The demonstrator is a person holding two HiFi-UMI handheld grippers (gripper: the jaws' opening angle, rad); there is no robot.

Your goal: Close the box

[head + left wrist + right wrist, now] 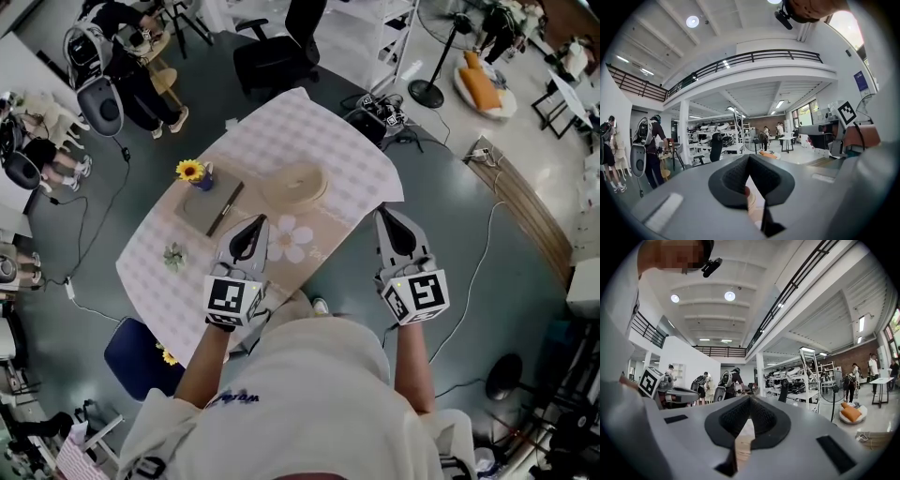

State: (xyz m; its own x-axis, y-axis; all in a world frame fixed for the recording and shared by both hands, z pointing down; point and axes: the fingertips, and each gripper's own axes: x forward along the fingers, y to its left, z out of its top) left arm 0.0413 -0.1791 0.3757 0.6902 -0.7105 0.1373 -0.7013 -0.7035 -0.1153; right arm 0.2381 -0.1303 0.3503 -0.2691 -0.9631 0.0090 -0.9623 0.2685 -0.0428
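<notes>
Well off to the left of the left jaws, a small green sprig (173,255) lies on the checked cloth (328,141) that covers the surface. Ahead of those jaws and to their left stands a yellow flower (190,170) in a little blue vase. Just beside it lies a flat grey pad (202,206) with a dark stick (225,208) laid slantwise on its near-right edge.

The left gripper (259,219) hangs over the near part of the cloth. Its jaws are pressed together at the tips, and its own view shows the black pads meeting with nothing between them (749,157).

The round tan box (293,185) sits ahead of the left jaws and a little to their right, apart from both grippers and nearer the left one. Neither gripper touches it, and whether its lid is seated I cannot tell. A white flower print (289,237) shows on the cloth just right of the left jaws, between the two grippers.

The right gripper (382,212) is held level with the left. Its tips reach only the cloth's right edge, and its body is over the grey floor (487,309). Its jaws are also together and empty, as its own view shows (749,398).
</notes>
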